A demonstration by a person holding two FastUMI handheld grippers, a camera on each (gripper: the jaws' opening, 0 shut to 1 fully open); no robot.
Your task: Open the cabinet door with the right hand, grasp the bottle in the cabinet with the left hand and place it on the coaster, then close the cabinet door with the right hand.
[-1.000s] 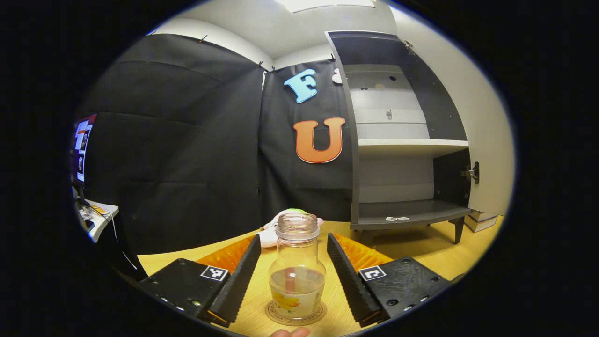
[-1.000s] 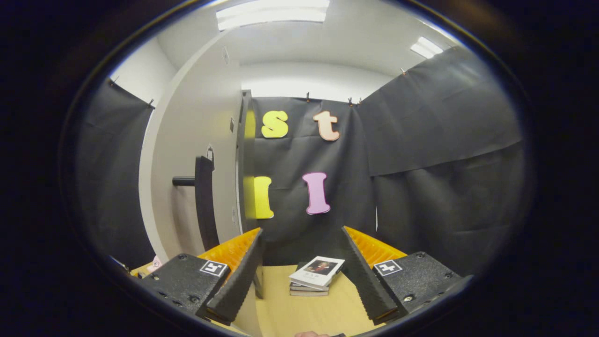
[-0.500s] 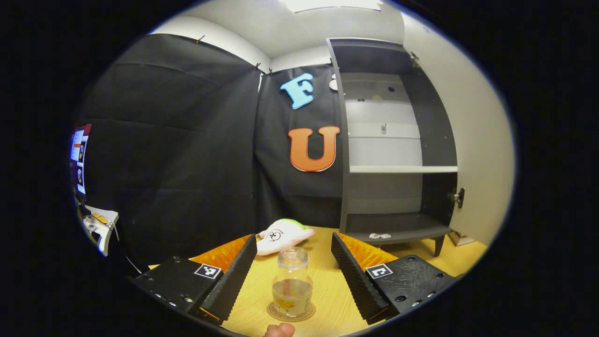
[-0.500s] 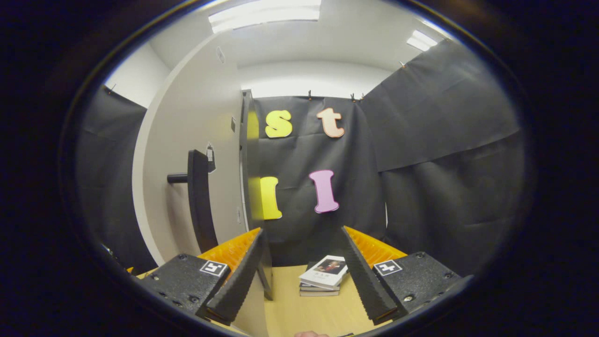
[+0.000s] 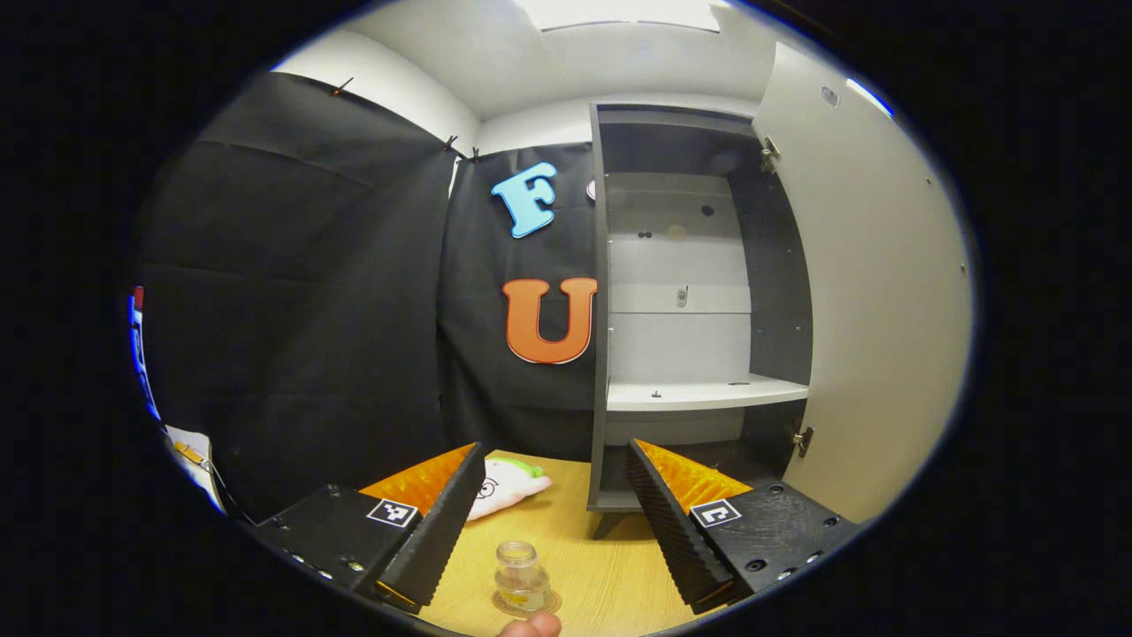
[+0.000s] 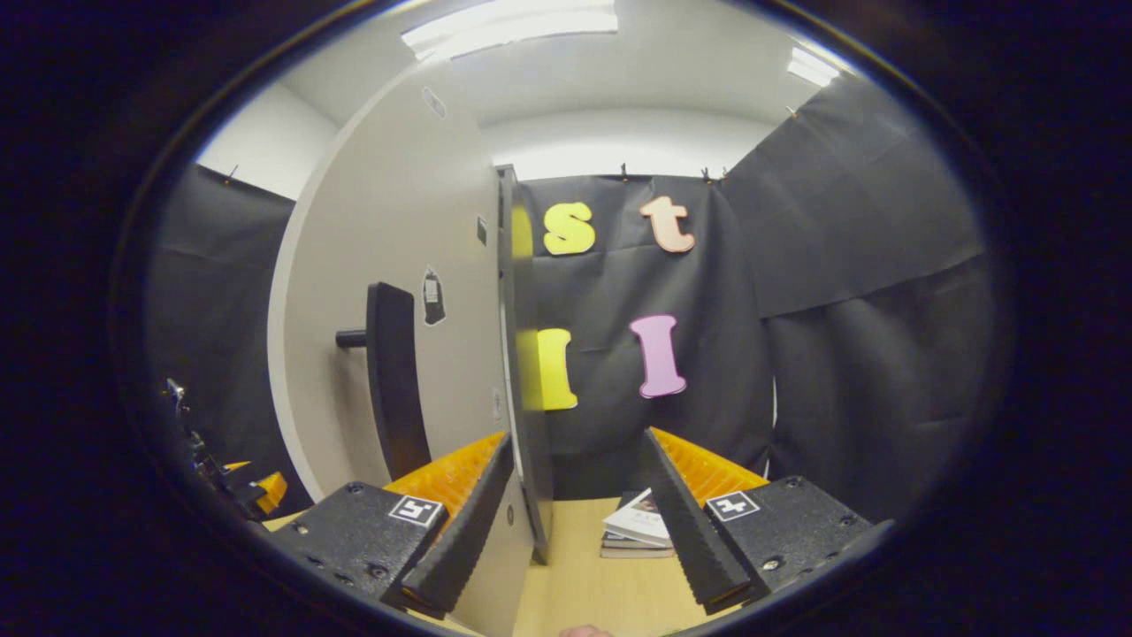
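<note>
Through the left gripper view, the left tool (image 5: 548,522) was seen released, the bottle (image 5: 521,578) standing on the coaster (image 5: 527,603) on the surface (image 5: 610,575). Through the right gripper view, the right tool (image 6: 579,522) was seen released, the cabinet door (image 6: 398,292) edge between its fingers.

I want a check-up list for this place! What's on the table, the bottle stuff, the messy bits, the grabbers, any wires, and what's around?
Surface: wooden table, yellow-brown.
Job's things: bottle upright on coaster; cabinet with door open; dark door handle.
Clutter: plush toy beside the cabinet; stacked books.
Grippers: left gripper open, above and apart from the bottle; right gripper open, door edge between its fingers.
Cables: nothing seen.
Surroundings: black cloth wall, ceiling light.
</note>
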